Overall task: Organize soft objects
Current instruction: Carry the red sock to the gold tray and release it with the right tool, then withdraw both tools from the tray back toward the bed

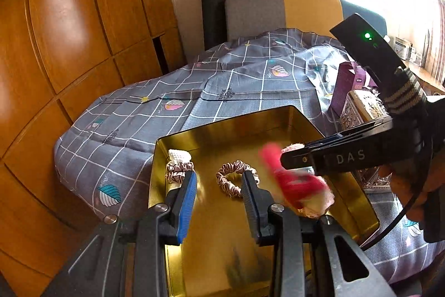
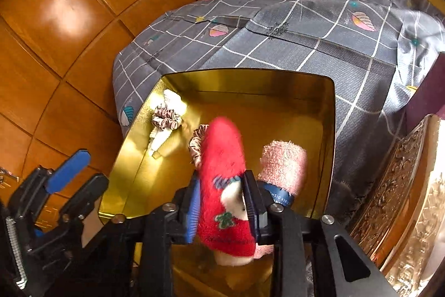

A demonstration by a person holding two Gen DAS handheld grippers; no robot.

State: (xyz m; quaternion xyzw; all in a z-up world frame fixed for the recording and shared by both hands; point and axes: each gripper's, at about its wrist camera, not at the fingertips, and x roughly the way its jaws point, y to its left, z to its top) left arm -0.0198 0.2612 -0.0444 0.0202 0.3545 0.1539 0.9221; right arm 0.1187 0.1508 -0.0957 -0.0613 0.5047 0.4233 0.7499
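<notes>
A gold tin tray lies on a grey checked bedspread. My right gripper is shut on a fluffy red sock and holds it over the tray's right part. A rolled pink towel with a blue band lies in the tray just right of the sock. A pink scrunchie lies mid-tray. A white cloth with a second scrunchie lies at the tray's left wall. My left gripper is open and empty above the tray's near left.
An ornate gold box and a purple carton stand on the bed right of the tray. A wooden wardrobe fills the left. A grey and yellow headboard and a black roll stand behind the bed.
</notes>
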